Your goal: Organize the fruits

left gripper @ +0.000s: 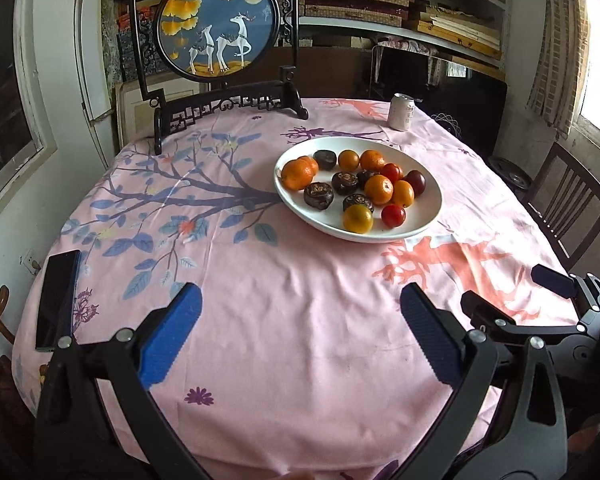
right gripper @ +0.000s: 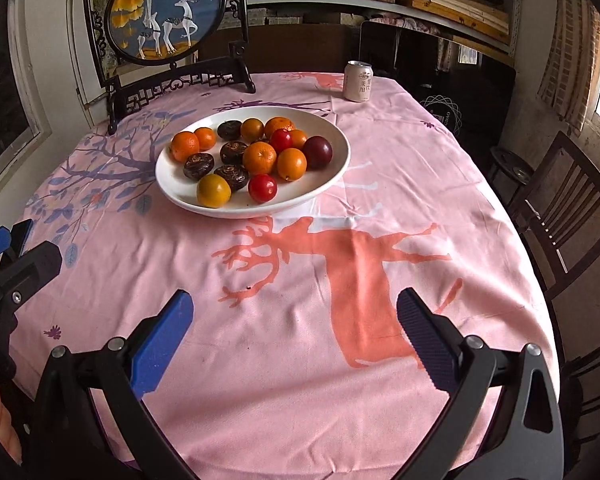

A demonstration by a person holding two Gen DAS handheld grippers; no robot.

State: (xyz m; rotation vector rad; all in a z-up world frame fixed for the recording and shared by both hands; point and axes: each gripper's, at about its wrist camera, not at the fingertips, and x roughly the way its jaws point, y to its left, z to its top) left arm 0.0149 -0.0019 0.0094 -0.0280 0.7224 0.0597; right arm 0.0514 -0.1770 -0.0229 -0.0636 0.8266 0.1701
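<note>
Currently I've got both the left gripper [left gripper: 300, 300] and right gripper [right gripper: 294, 306] spread wide, holding nothing, hovering over the near tablecloth [left gripper: 292, 320]. Fruits [right gripper: 260, 156] sit in the white plate [right gripper: 332, 172], far-centre; can [right gripper: 358, 81] beyond it.

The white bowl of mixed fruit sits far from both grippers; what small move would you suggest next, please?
Probably advance the right gripper, jaws open and empty, toward the white bowl and the near red round fruit, which sits exposed at the front.
</note>
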